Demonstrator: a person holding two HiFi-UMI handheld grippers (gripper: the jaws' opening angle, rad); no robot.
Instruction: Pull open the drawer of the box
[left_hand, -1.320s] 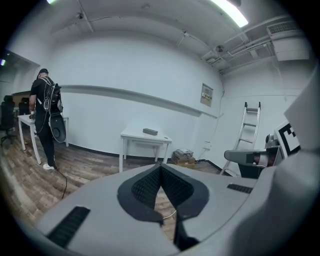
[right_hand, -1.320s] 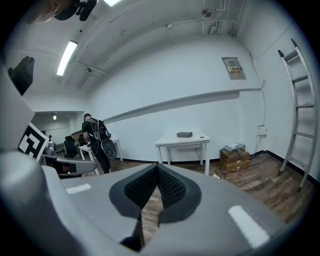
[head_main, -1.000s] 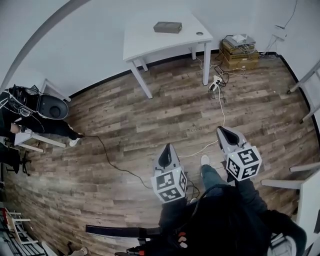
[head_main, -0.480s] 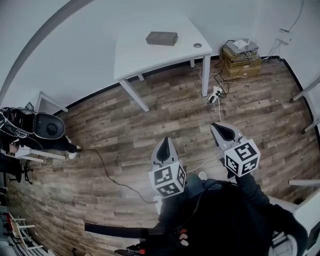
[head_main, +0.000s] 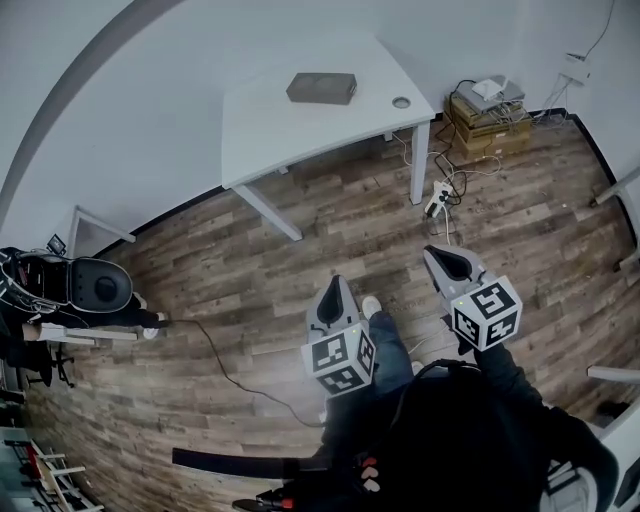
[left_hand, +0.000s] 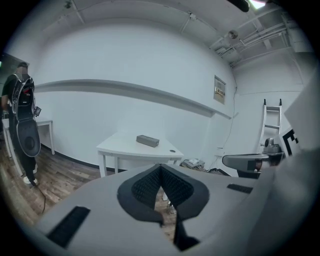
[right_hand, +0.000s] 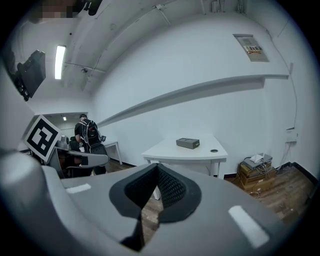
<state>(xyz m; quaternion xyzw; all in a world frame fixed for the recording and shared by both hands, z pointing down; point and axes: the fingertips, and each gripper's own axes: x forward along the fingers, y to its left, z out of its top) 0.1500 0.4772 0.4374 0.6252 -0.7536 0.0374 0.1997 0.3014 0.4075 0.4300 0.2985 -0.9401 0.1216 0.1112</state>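
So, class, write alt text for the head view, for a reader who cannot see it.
Seen from above, a person holds the left gripper and right gripper, jaws together and empty, over a wood floor, apart from a white table with a small grey box on it.

The box (head_main: 321, 88) is dark grey on a white surface (head_main: 262, 125). The floor (head_main: 250, 250) shows brown wood planks. The left tongs (head_main: 332, 290) and right tongs (head_main: 446, 262) are pale grey, with black ribbed pads (left_hand: 145, 187) and black-and-white square markers (head_main: 340, 362).
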